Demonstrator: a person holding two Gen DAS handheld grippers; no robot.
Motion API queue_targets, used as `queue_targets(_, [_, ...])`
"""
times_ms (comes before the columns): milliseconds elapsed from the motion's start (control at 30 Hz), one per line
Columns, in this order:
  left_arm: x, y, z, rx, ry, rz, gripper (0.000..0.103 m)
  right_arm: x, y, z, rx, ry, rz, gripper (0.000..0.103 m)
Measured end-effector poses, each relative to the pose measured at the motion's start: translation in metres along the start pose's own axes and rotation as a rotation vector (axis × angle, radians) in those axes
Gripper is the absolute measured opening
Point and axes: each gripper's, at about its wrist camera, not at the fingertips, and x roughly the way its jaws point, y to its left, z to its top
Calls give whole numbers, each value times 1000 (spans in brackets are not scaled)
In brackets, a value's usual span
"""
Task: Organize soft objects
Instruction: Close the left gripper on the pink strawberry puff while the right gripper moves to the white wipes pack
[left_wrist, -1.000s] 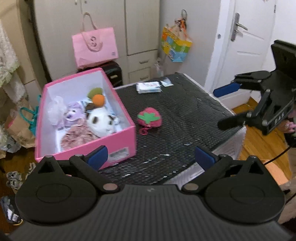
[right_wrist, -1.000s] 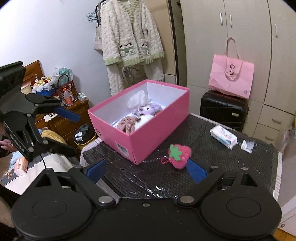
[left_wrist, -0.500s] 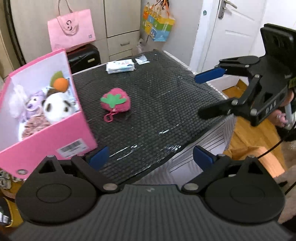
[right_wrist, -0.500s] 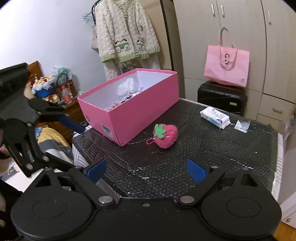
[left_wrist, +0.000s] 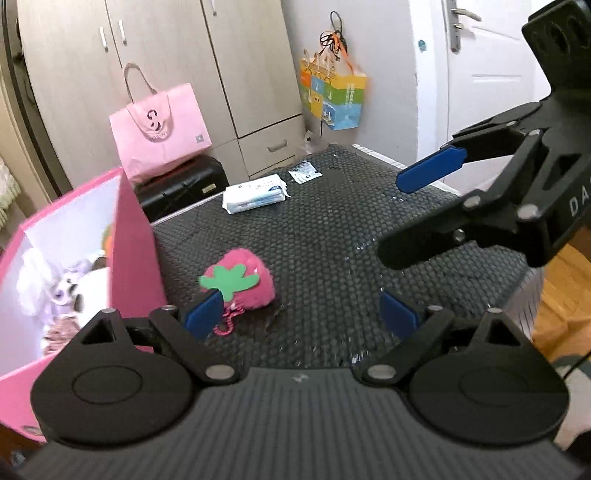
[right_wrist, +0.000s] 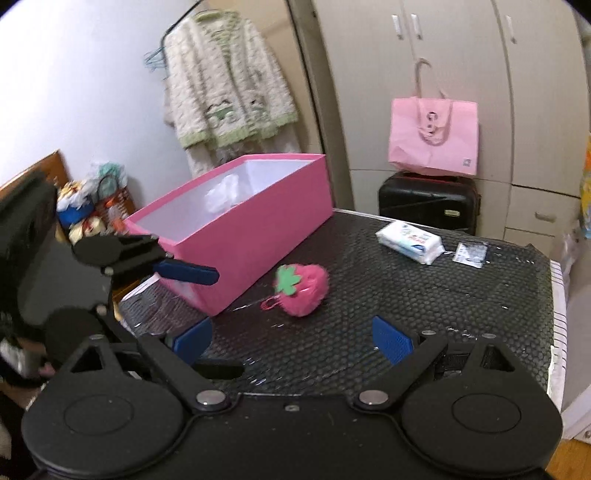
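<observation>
Both claws closing in on the last loose toy.

The left claw (left_wrist: 301, 314) has dropped toward the fuzzy pink strawberry plush with a green felt leaf (left_wrist: 240, 284); its jaws are narrowing but still apart, nothing between them, one pad just beside the toy. The right claw (right_wrist: 291, 338) has also sunk, jaws apart and empty. The strawberry lies on the black bubble-textured surface (left_wrist: 332, 240), near the open pink cardboard box (right_wrist: 236, 229) already holding other stuffed toys, so it looks like the one piece left to store. A white tissue pack (right_wrist: 408, 238) lies farther back; beige wardrobes (right_wrist: 461, 66), a pink tote bag (right_wrist: 432, 140) on a black suitcase (right_wrist: 428, 201).
</observation>
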Motion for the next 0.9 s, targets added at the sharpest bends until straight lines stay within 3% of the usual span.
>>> queue_targets(167, [33,4,0,-44,1,45,92,23,-21,8,9,20,-77,96])
queue_targets(367, [57,1,1,1,-55,217,92,57,-32,18,-141,56,-139,93])
queue_targets(500, [73,5,7,8,-24,227,92,79,-49,30,-125,78,-124,90])
queue_targets(633, [85,16,8,-66,31,226,80,102,-68,50,-124,91,-128,89])
queue_targets(900, [94,29,5,-146,27,263,71,150,-101,73,-149,82,-156,89])
